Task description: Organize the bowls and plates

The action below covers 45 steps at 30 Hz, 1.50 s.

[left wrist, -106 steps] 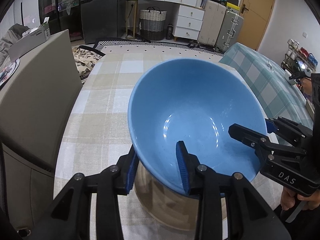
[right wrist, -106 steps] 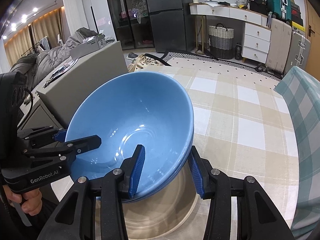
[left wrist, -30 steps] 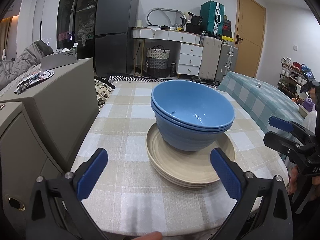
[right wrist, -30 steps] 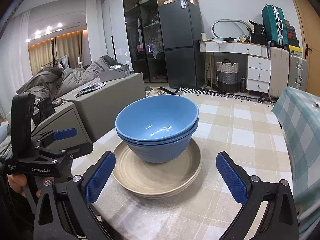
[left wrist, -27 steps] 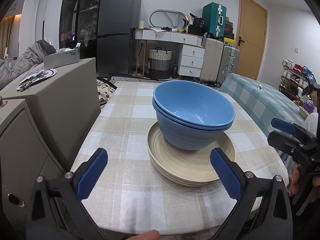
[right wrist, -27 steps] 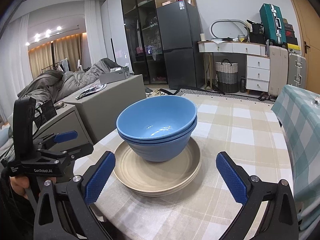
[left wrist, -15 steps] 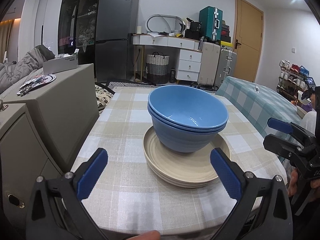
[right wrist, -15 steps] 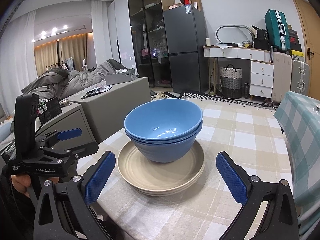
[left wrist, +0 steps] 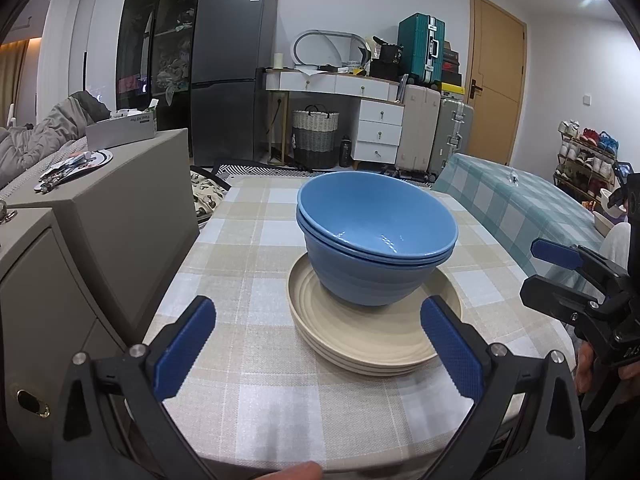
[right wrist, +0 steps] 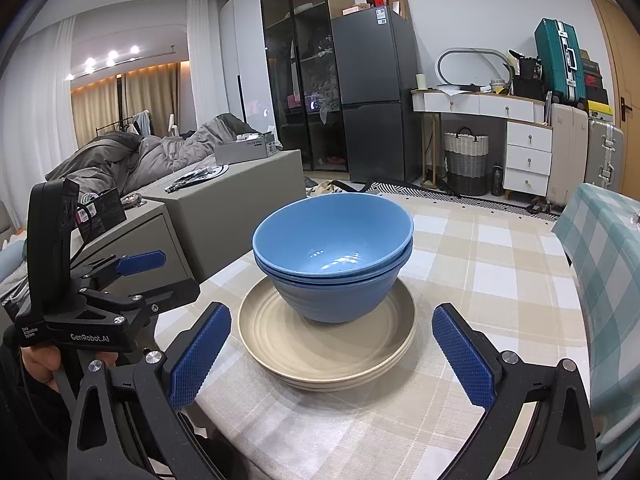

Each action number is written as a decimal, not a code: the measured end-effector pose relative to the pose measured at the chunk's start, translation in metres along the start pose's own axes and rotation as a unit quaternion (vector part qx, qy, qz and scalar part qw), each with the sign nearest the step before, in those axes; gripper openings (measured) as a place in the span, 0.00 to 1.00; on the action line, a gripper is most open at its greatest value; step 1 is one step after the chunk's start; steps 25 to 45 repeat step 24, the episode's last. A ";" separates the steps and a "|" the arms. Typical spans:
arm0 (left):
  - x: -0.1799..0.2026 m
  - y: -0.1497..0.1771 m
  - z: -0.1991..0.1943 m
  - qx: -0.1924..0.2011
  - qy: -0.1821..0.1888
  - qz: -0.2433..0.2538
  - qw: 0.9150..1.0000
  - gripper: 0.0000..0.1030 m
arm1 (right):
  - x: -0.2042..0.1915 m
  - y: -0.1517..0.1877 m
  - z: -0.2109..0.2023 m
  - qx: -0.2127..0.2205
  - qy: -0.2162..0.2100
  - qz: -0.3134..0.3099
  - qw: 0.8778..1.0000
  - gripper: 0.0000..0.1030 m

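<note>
Pretty cluttered room around this one. The round table with the beige-and-white checked cloth point(left wrist: 248, 248) has a grey boxy cabinet point(left wrist: 120, 208) pushed up against its left side, and there's a seat with a teal checked cover point(right wrist: 600, 264) on the right. Further back sit a dark grey fridge point(right wrist: 372, 92), a white desk with drawers point(left wrist: 360, 108), a woven laundry basket point(left wrist: 315, 132) under it and a teal hard-shell suitcase point(left wrist: 421, 48) up top. Nothing on the cloth stands between the grippers and the dishes.

The dishes are all in one pile near the middle of the table: two glossy blue bowls nested together point(right wrist: 334, 256), sitting upright on a stack of ribbed beige plates point(right wrist: 328, 344). The bowls look empty inside, just light glints. I can't tell exactly how many plates are in the stack.

The left gripper point(left wrist: 318, 346) has its blue-padded fingers spread wide with nothing between them, hanging in front of the plates over the near table edge. The right gripper point(right wrist: 328, 356) is the same: jaws wide apart, holding nothing, off the dishes. A bit of hand point(right wrist: 44, 362) shows on the left gripper's handle.

Compared with a few seconds ago, when both grippers were pinching the rim of the top blue bowl, they've let go and pulled back. In the last half second hardly anything has shifted.
</note>
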<state>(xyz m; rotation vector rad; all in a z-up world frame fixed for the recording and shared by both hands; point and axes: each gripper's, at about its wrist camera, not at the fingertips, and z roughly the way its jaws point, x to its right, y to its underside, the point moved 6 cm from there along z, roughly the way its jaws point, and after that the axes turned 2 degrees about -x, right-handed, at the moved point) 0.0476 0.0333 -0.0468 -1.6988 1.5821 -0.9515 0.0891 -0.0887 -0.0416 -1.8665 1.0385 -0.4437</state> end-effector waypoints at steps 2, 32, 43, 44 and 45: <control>0.000 0.000 0.000 -0.001 0.000 0.000 1.000 1.00 | 0.000 0.000 0.000 0.000 -0.001 0.000 1.000 0.99; -0.001 0.000 0.000 -0.001 0.001 0.000 1.000 1.00 | 0.000 0.003 0.002 -0.004 -0.003 -0.002 1.000 0.99; -0.001 0.000 0.000 -0.001 0.001 0.000 1.000 1.00 | 0.000 0.003 0.002 -0.004 -0.003 -0.002 1.000 0.99; -0.001 0.000 0.000 -0.001 0.001 0.000 1.000 1.00 | 0.000 0.003 0.002 -0.004 -0.003 -0.002 1.000 0.99; -0.001 0.000 0.000 -0.001 0.001 0.000 1.000 1.00 | 0.000 0.003 0.002 -0.004 -0.003 -0.002 1.000 0.99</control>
